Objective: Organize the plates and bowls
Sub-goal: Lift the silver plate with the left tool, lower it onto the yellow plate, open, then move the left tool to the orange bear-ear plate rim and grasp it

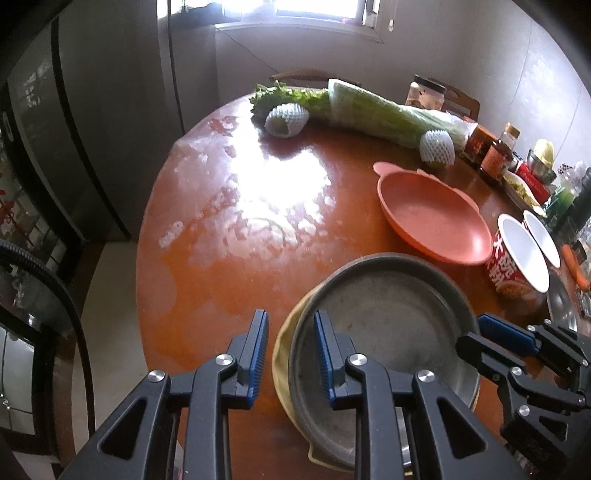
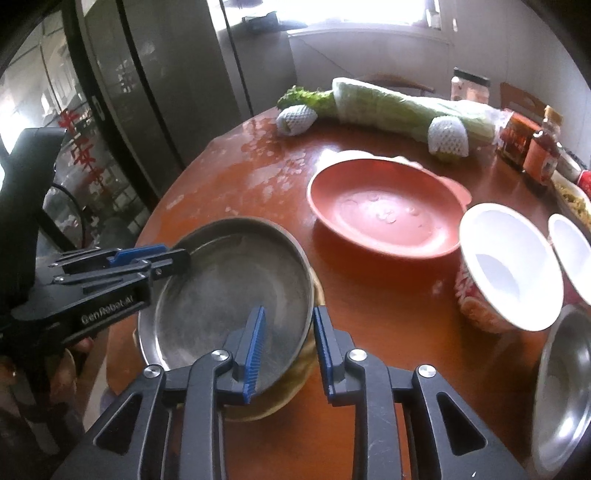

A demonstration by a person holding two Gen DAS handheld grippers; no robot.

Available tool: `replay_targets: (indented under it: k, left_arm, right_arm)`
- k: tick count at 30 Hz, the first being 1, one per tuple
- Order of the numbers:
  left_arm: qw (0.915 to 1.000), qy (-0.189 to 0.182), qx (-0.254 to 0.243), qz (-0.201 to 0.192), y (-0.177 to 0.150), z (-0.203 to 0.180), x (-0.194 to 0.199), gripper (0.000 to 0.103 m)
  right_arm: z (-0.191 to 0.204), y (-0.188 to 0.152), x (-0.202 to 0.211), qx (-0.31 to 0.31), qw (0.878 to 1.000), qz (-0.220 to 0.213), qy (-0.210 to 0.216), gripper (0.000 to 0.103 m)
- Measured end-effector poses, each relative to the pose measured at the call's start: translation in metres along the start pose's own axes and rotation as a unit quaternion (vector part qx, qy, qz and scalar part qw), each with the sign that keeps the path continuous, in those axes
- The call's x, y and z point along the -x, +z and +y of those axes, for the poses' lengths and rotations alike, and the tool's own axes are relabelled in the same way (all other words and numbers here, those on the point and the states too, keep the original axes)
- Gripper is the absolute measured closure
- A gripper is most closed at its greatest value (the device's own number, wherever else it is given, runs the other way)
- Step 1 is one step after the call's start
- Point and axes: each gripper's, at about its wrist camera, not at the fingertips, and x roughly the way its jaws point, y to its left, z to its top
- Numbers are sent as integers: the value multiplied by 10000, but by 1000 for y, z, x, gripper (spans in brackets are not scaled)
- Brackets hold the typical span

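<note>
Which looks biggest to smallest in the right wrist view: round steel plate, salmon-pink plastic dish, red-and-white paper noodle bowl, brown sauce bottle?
1-2. Round steel plate and salmon-pink plastic dish: alike; the plate sits nearer, so unranked.
3. Red-and-white paper noodle bowl.
4. Brown sauce bottle, farthest back.

We're in a home kitchen or dining corner here: a round, glossy wooden table [image 1: 229, 236] fills the view, a tall grey refrigerator [image 2: 159, 85] stands just behind it, and daylight pours in from a window [image 1: 314, 11] above. On the table, a long wrapped cabbage [image 2: 399, 103], sauce bottles [image 2: 541, 155] and a jar [image 1: 424, 92] crowd the far edge. A wooden chair back [image 1: 461, 99] peeks up beyond the table.
</note>
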Motion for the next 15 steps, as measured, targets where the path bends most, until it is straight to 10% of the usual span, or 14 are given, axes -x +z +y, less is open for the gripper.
replay_targets:
  k: [15]
  left_arm:
    - [9983,-242,-319,-416,61,-29,13,71]
  right_arm:
    - [-44,57,33,-320,9978,-476,-340,67]
